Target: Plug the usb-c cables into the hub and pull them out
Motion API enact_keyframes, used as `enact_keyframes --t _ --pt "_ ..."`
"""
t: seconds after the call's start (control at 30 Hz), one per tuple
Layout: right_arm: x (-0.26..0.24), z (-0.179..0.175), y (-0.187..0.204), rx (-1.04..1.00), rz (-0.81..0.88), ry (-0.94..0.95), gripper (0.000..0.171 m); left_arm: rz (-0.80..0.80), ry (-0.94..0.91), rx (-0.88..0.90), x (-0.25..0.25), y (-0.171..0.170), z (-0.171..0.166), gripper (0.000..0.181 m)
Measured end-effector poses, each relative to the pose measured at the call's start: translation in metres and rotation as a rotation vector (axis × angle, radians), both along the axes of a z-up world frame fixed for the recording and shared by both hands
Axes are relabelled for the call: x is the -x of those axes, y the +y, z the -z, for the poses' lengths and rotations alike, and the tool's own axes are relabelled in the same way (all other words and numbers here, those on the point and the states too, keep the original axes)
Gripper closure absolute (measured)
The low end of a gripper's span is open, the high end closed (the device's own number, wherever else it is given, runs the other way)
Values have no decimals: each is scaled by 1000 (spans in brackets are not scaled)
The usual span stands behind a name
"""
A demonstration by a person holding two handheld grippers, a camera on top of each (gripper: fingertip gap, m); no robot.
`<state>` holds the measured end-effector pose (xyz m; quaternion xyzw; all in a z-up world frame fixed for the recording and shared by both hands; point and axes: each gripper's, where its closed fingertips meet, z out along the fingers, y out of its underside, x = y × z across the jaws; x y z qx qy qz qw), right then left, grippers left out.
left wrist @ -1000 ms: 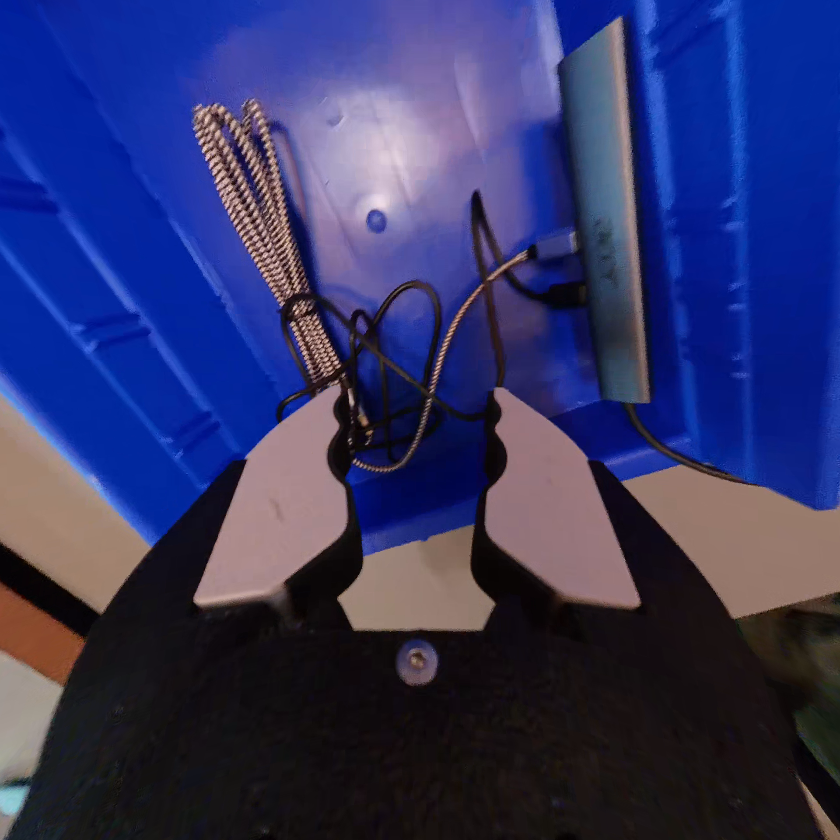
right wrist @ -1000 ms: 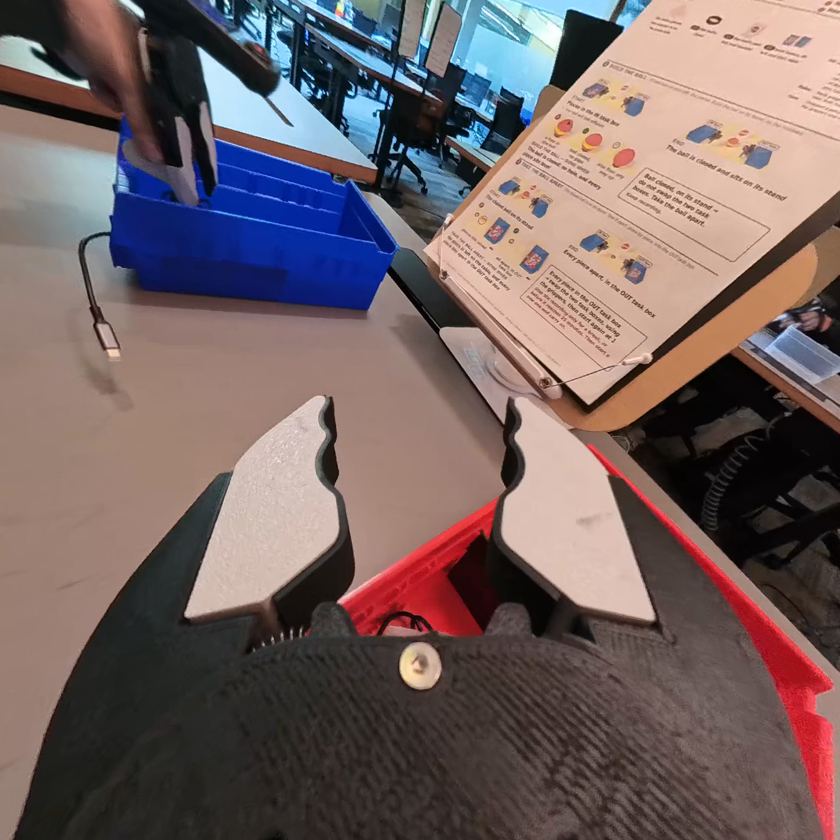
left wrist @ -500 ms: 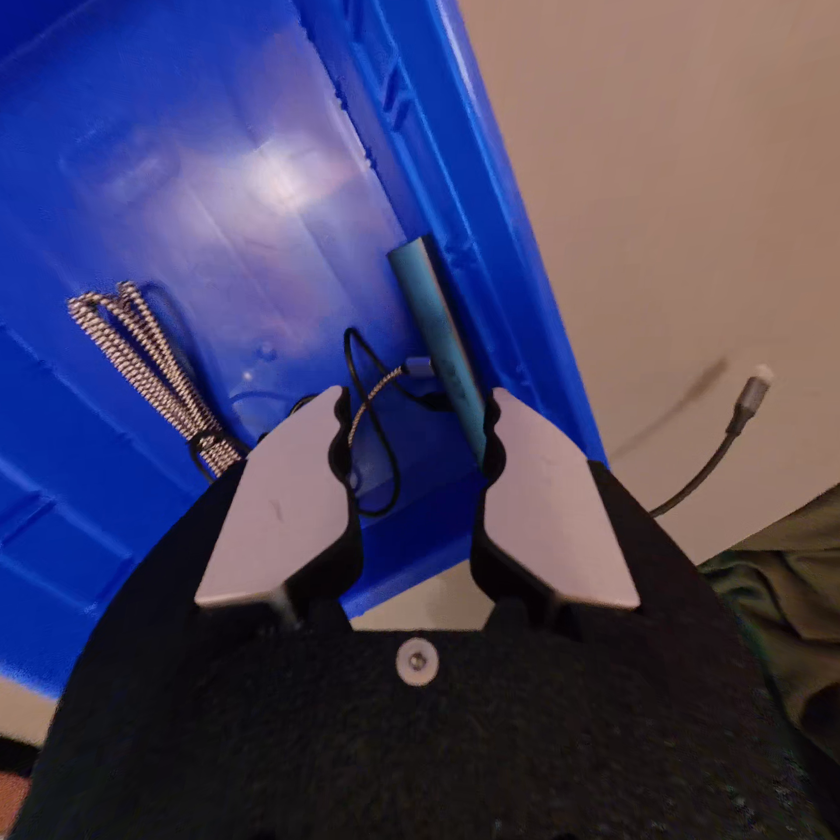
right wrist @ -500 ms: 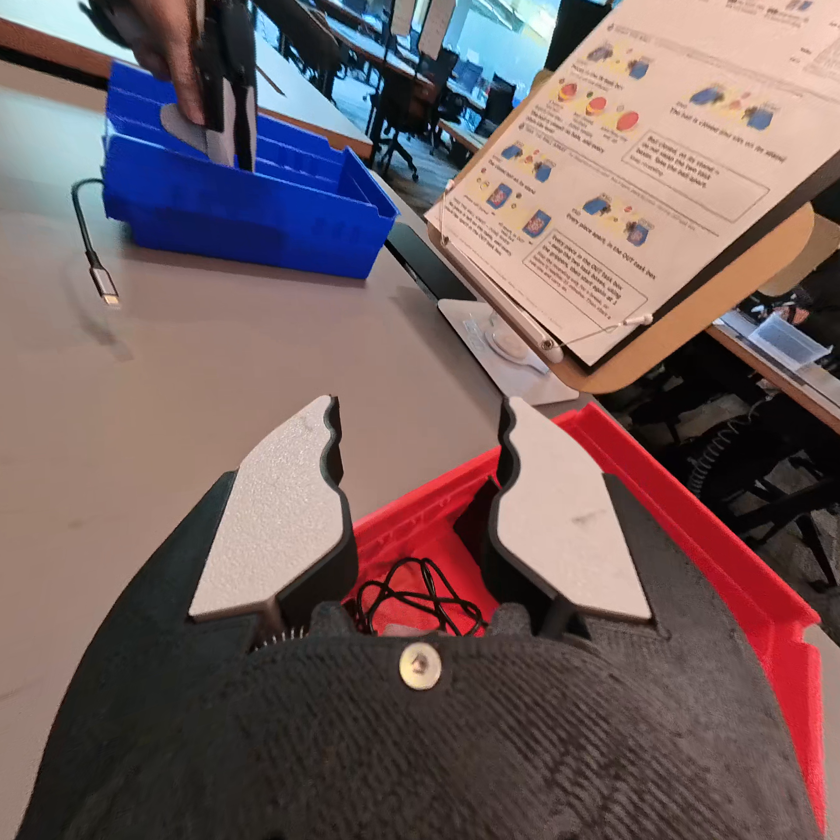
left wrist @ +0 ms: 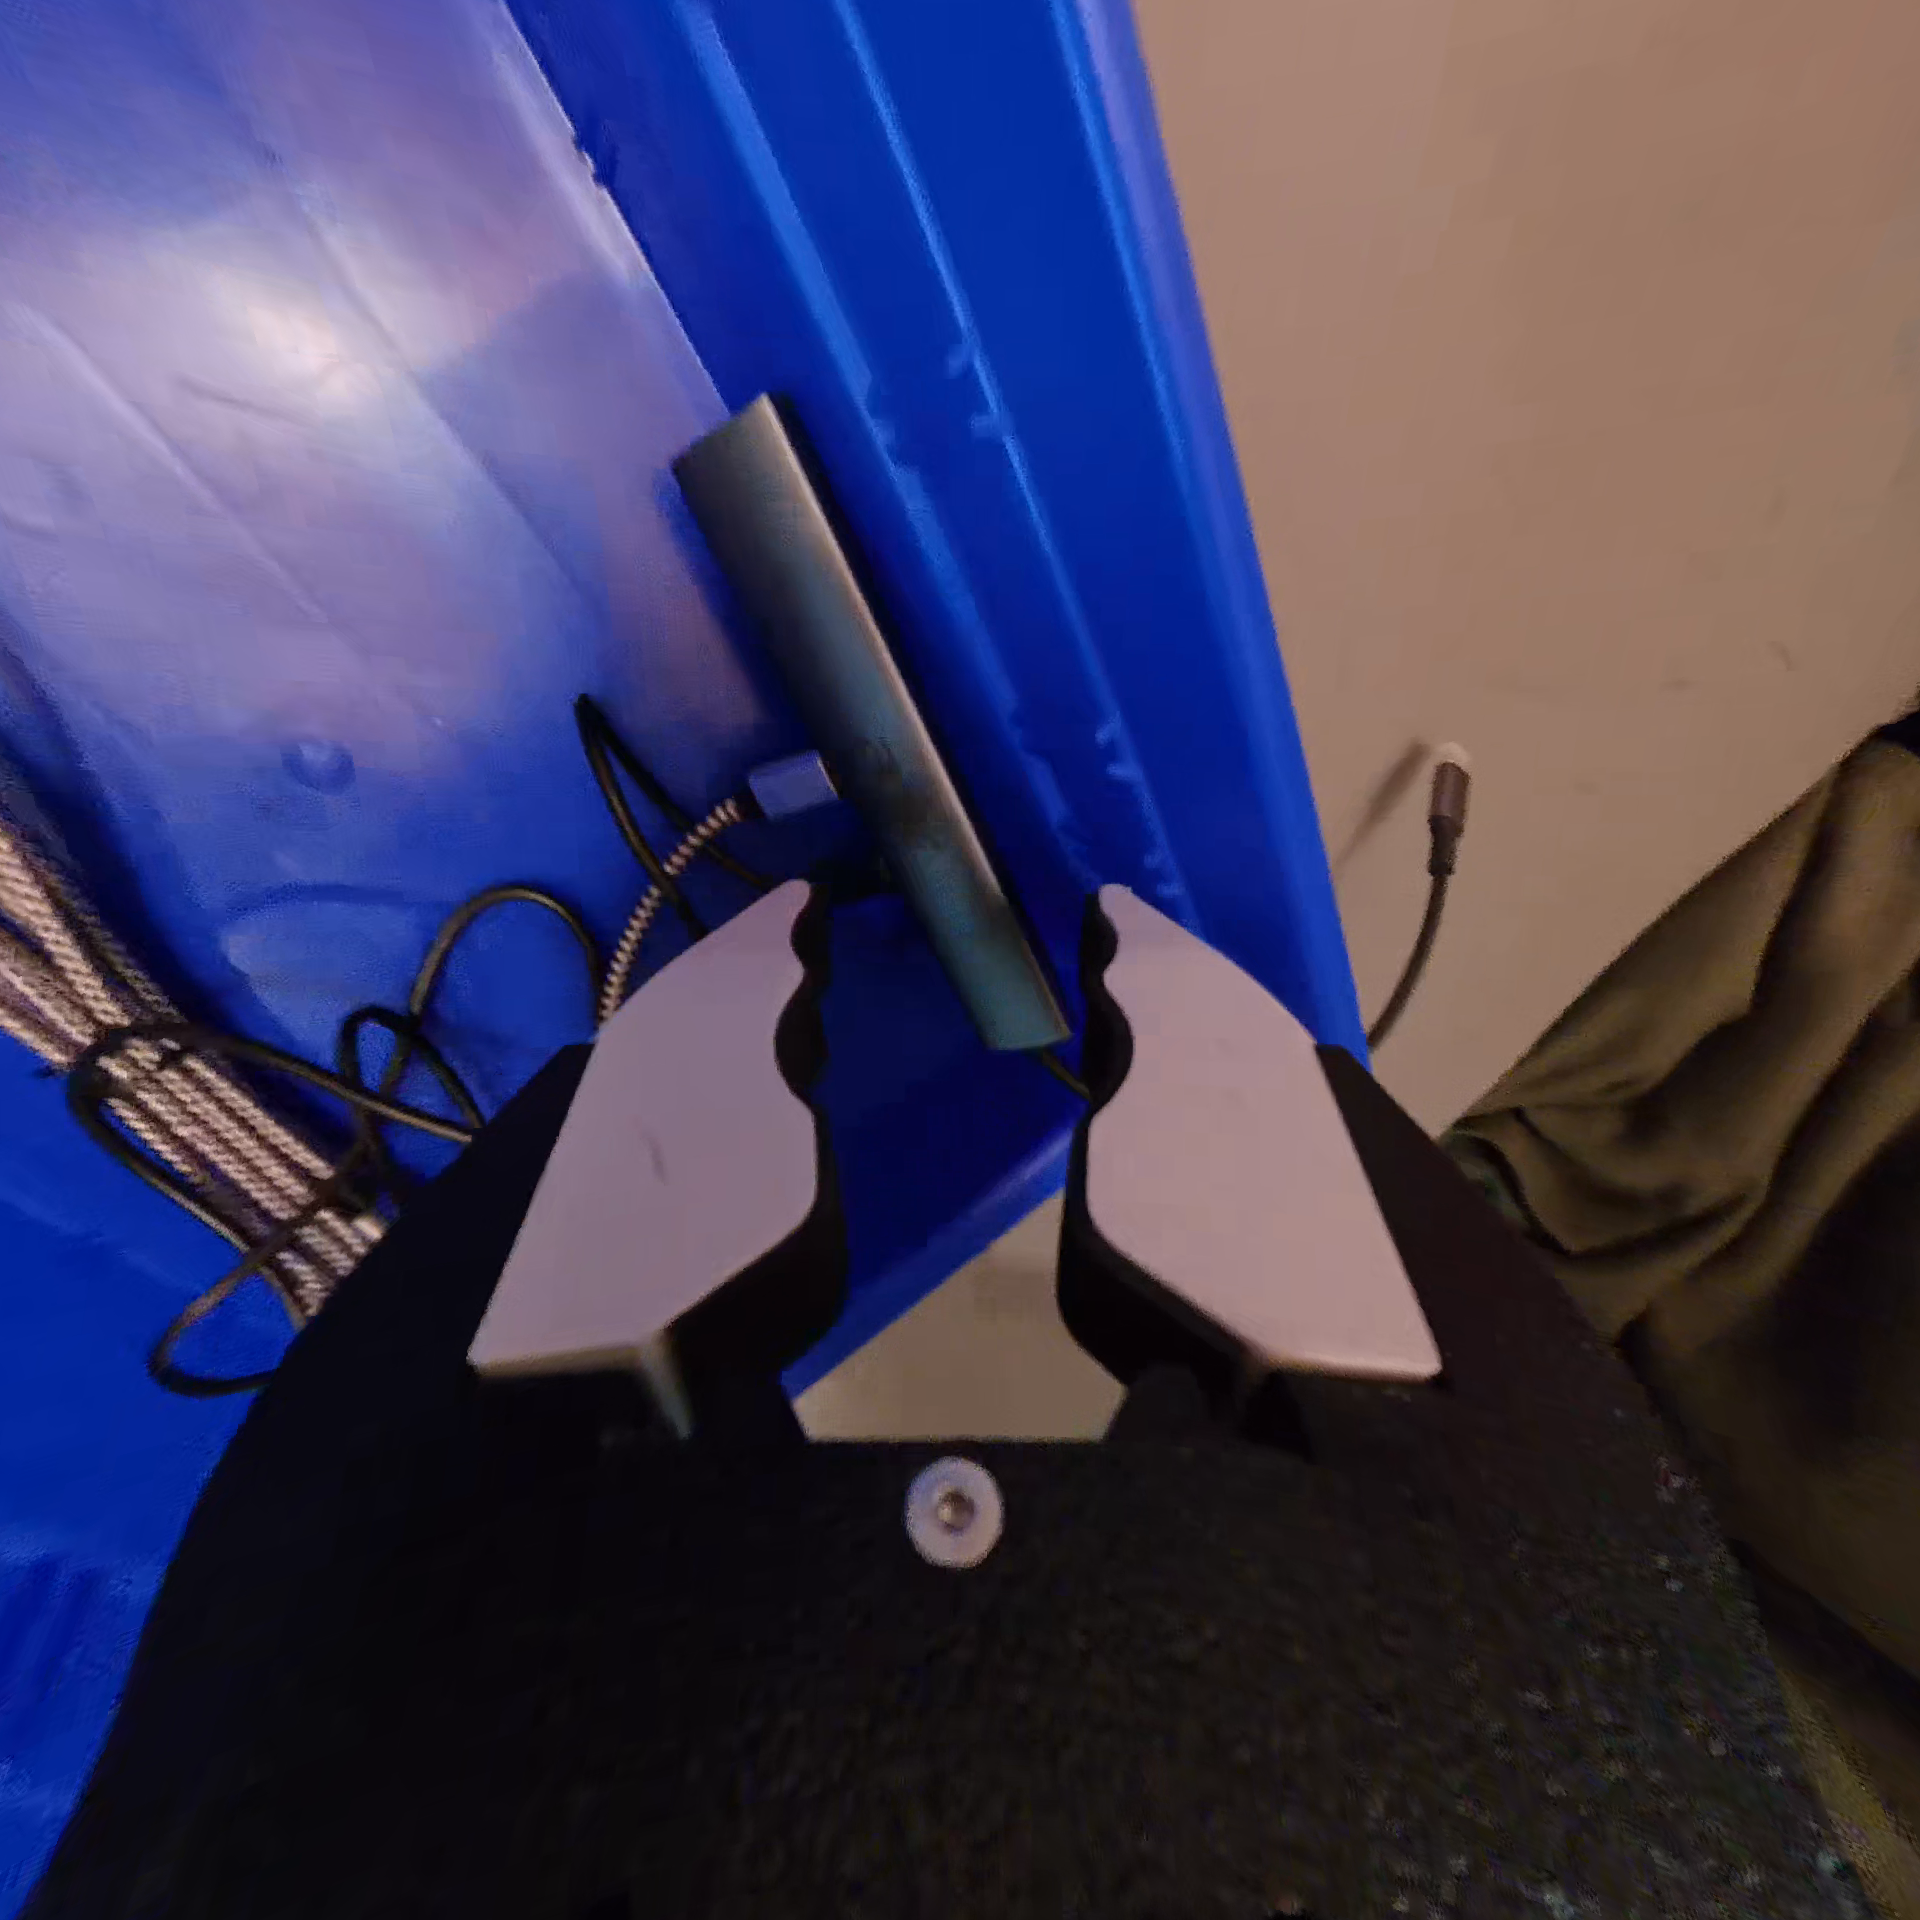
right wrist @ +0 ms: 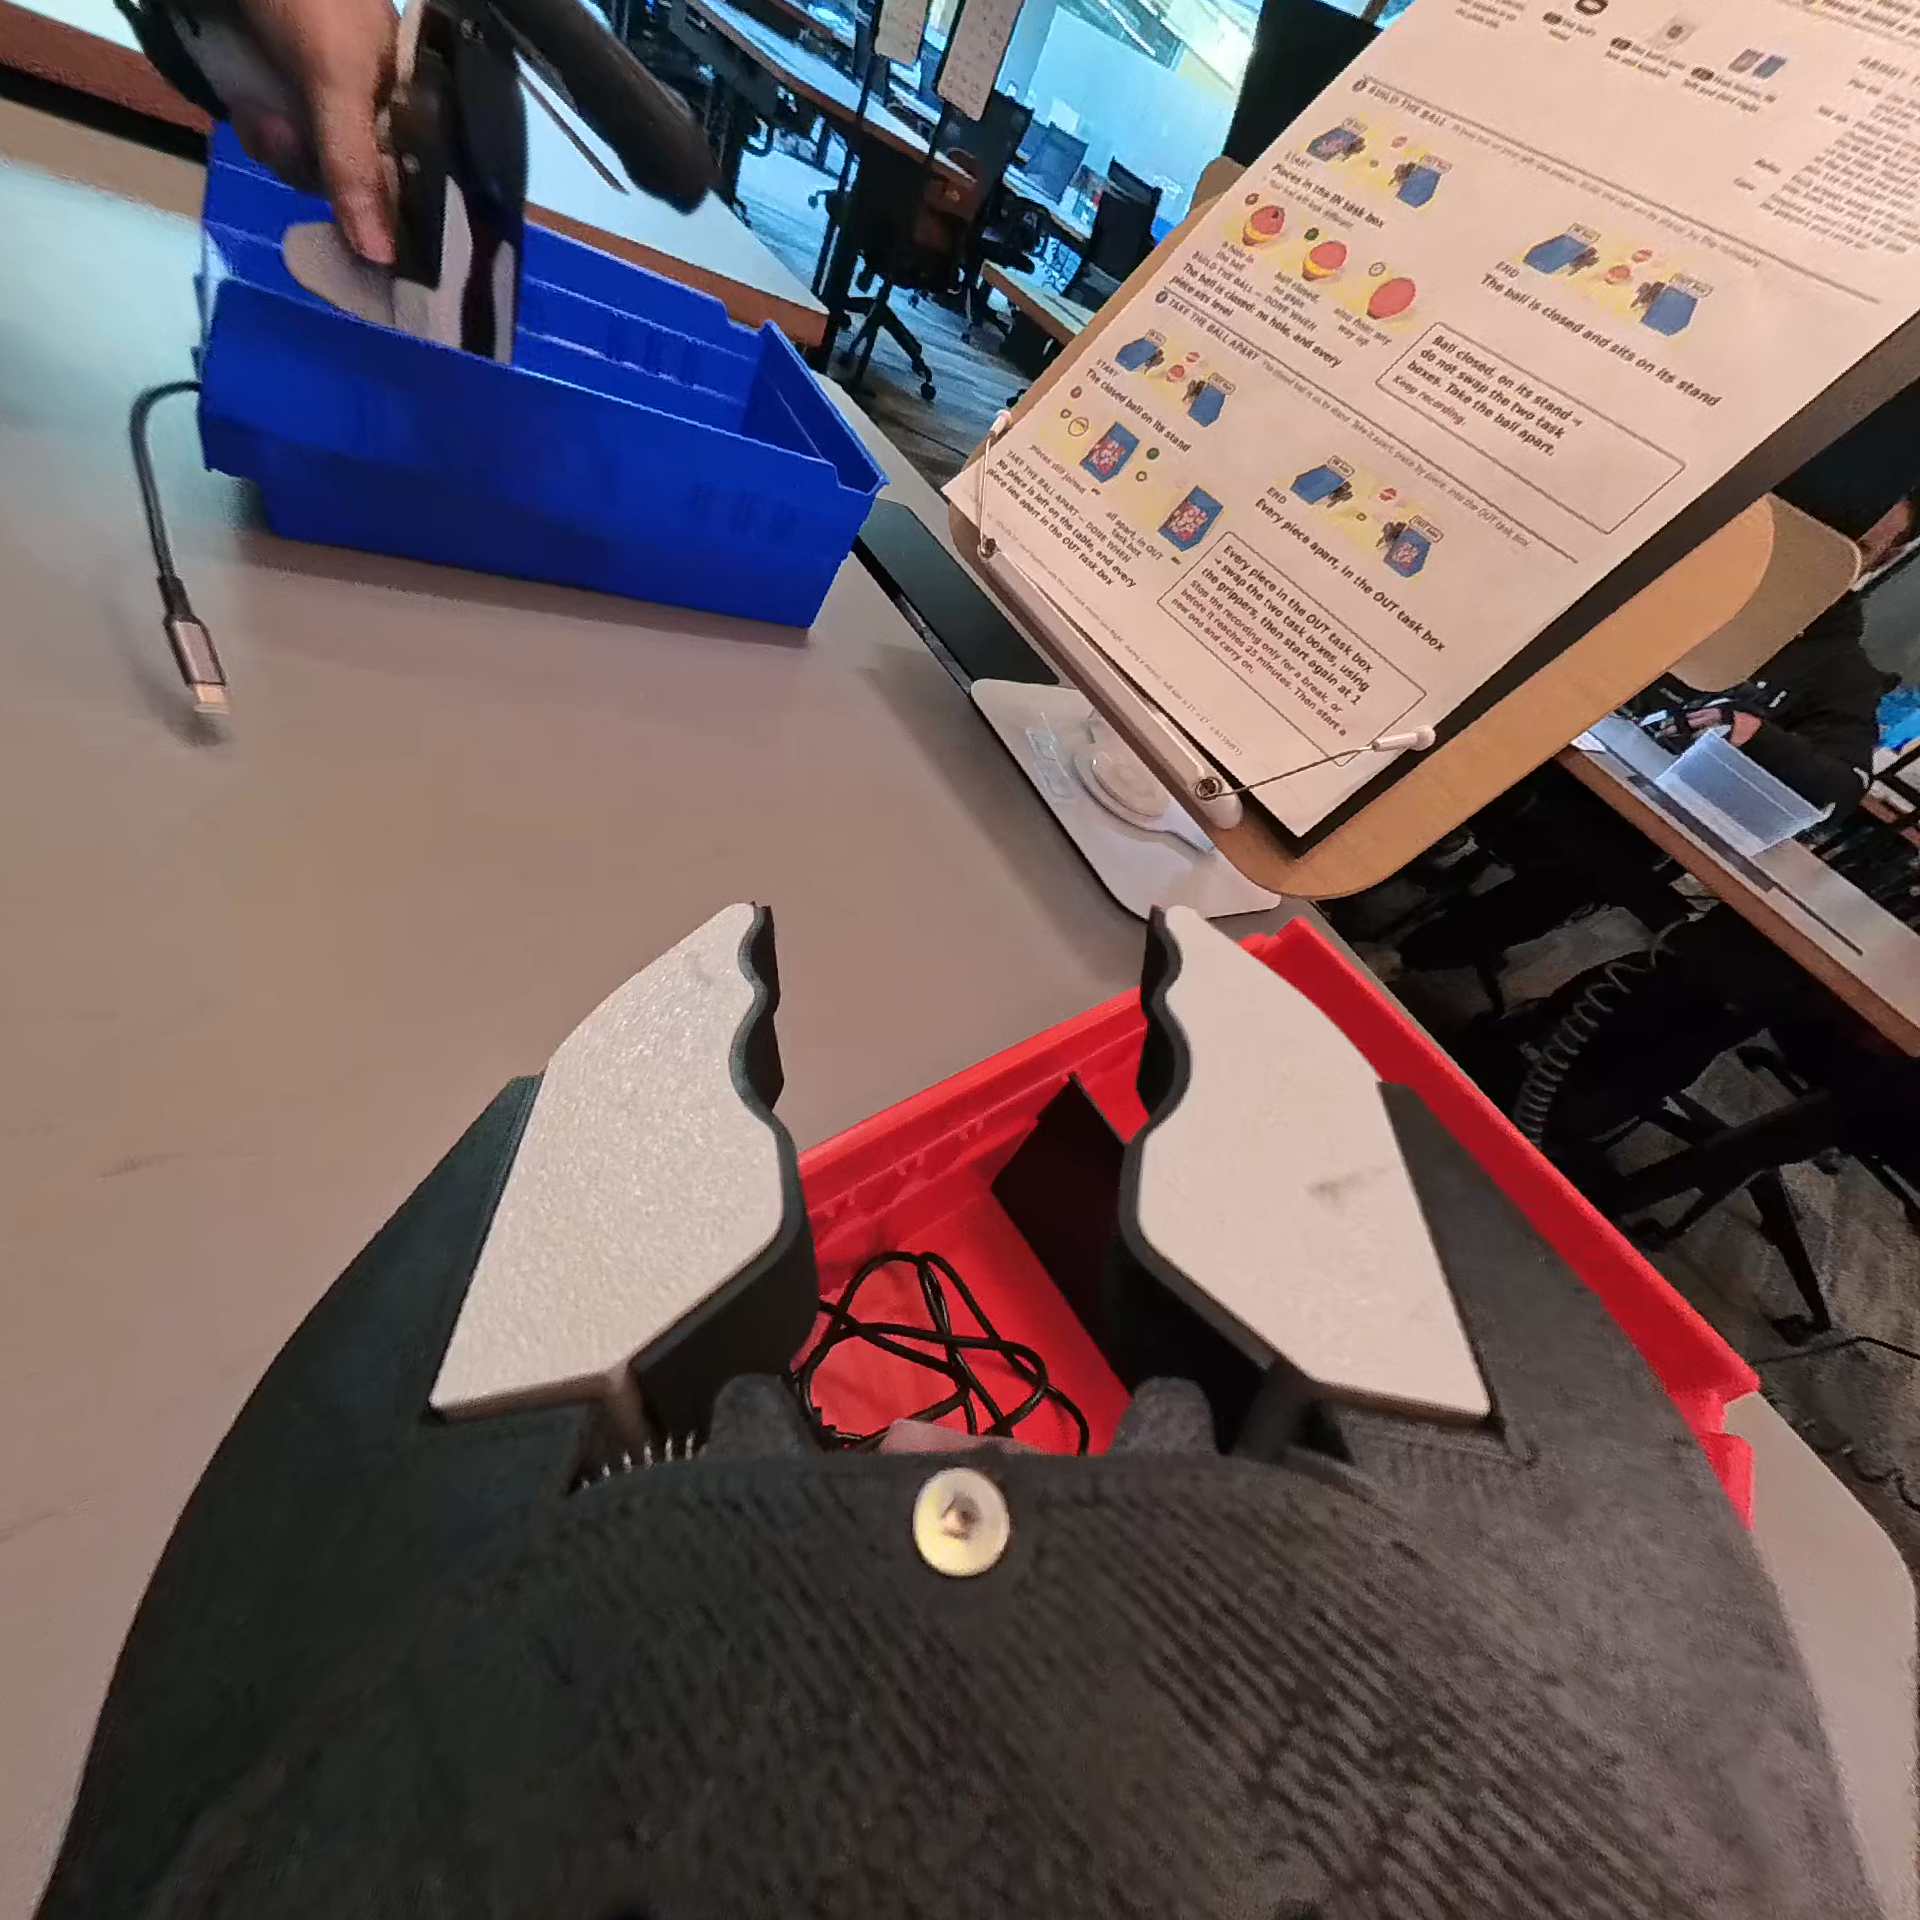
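Observation:
A grey USB hub (left wrist: 862,717) lies in the blue bin (left wrist: 1039,436) against its side wall. A braided cable's plug (left wrist: 792,788) sits in the hub, and a black cable (left wrist: 623,790) is plugged just below it. My left gripper (left wrist: 945,914) is open and empty, its fingers on either side of the hub's near end. The hub's own cable end (left wrist: 1446,800) lies on the table outside the bin, also shown in the right wrist view (right wrist: 195,661). My right gripper (right wrist: 961,935) is open and empty over the red bin (right wrist: 1496,1132), which holds a black cable (right wrist: 935,1351).
A bundled braided cable (left wrist: 177,1091) and loose black loops lie in the blue bin. A tilted board with an instruction sheet (right wrist: 1455,416) stands on a white base at the table's right edge. An olive sleeve (left wrist: 1714,1091) is at right. There is about 40 cm between the tips of the two grippers.
My left gripper has swung right and closed in on the hub's near end, staying open. My right gripper has risen and pulled back over the red bin, showing the black cable inside.

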<state>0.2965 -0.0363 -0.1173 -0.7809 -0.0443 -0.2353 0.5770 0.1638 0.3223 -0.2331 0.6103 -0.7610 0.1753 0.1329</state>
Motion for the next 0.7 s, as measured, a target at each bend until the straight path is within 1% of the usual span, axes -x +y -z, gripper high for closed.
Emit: enact_keyframes --t 0.07,0.13,0.23,0.33,0.37,0.4,0.43,0.5,0.57,0.63,0.7 --pt "2 3 -1 13 -15 -4 103 -39 21 51 11 -2 -2 134" --pt "1 4 -1 33 -18 -15 103 -66 66 79 25 0 4 133" --pt "0 3 0 29 -27 -17 102 -145 123 179 35 -2 14 131" --pt "3 2 2 13 -45 -9 103 -247 114 321 24 -9 18 140" --pt "4 2 2 18 -46 -12 103 -251 102 347 21 -12 19 141" --pt "4 3 1 25 -43 -19 102 -236 85 375 20 -15 19 150" --pt "5 2 1 30 -40 -27 103 -212 59 386 19 -17 18 154" --pt "8 -1 0 24 -39 -36 103 -151 -15 316 19 -11 20 154" --pt "14 -7 1 0 -47 -31 104 -97 -116 214 16 4 16 157" --pt "20 -13 5 -25 -46 -31 105 -57 -254 93 12 21 0 157" --pt "29 -15 11 -18 -55 -46 105 -37 -391 -29 9 32 -25 157"
